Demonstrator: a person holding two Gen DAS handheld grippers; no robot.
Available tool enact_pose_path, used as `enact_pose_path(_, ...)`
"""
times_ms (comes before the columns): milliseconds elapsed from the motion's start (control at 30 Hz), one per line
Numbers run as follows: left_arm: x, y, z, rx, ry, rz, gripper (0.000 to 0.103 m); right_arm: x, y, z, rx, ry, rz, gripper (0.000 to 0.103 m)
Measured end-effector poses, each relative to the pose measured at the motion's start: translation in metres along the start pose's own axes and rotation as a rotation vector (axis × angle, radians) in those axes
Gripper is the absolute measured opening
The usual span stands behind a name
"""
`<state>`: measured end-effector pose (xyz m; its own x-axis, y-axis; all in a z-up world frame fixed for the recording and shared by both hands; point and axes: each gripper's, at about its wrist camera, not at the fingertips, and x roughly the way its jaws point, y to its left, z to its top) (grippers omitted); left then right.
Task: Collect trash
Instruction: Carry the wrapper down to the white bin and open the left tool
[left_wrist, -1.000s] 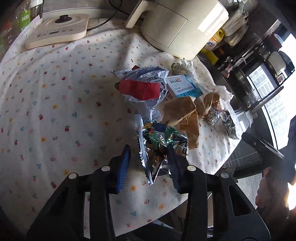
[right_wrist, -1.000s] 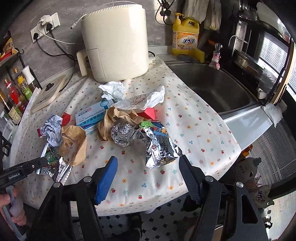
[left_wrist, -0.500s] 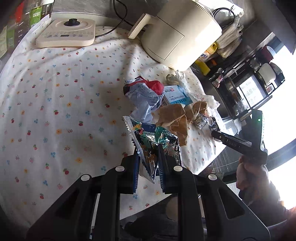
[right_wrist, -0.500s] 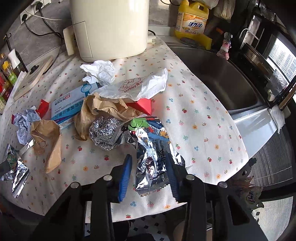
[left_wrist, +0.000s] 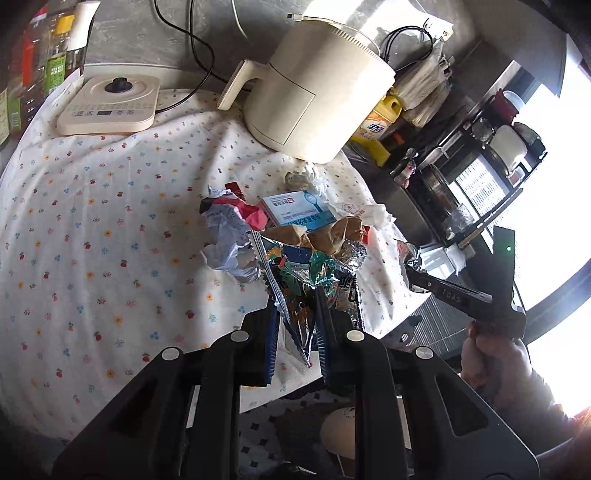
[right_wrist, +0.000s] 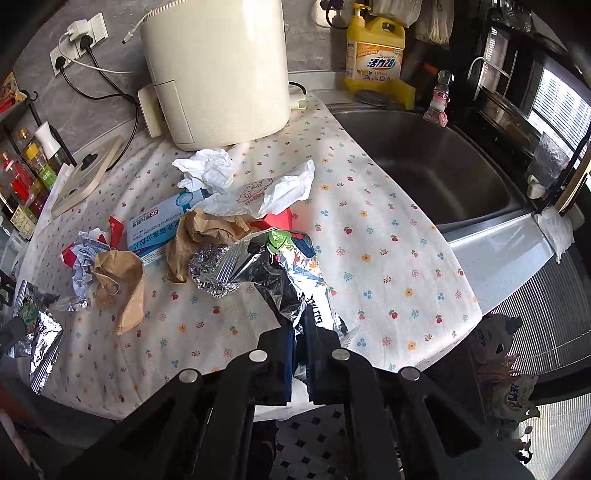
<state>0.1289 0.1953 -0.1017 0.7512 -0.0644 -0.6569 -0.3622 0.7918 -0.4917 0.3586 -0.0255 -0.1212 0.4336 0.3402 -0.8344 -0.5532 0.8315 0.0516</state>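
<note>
On the flowered worktop (right_wrist: 388, 258), near its front edge, my right gripper (right_wrist: 299, 325) is clenched on a silver snack bag (right_wrist: 280, 280) whose far end lies against a foil ball (right_wrist: 210, 266). My left gripper (left_wrist: 295, 306) grips a second crinkled wrapper (left_wrist: 306, 280), its top raised above the cloth. Between them sit a torn brown paper bag (right_wrist: 118, 280), a blue medicine box (right_wrist: 162, 221) and white tissues (right_wrist: 207, 170), before a cream appliance (right_wrist: 218, 70).

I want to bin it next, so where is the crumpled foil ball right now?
In the right wrist view the foil ball lies mid-table, touching the brown paper bag on its left, just behind the silver wrapper.
</note>
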Motion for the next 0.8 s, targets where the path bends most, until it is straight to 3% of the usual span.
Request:
enact_pose_path(167,0.01,-0.051,-0.011,0.08,-0.007,0.001,0.018,-0.037,-0.038,-0.02,0.042,-0.059,0.049,0.006)
enact_pose_path(300,0.022,-0.103,-0.027,0.109,0.022,-0.015,0.018,-0.071,-0.092,-0.051,0.1,-0.069,0.053,0.006)
enact_pose_path(400,0.027,-0.148,-0.044,0.184,0.032,-0.037,0.018,-0.093,-0.134,-0.081,0.139,-0.079,0.034,0.006)
enact_pose_path(800,0.077,-0.257,-0.133,0.278,0.179,-0.101,0.018,-0.125,-0.261,-0.201,0.295,-0.002,-0.022,0.006)
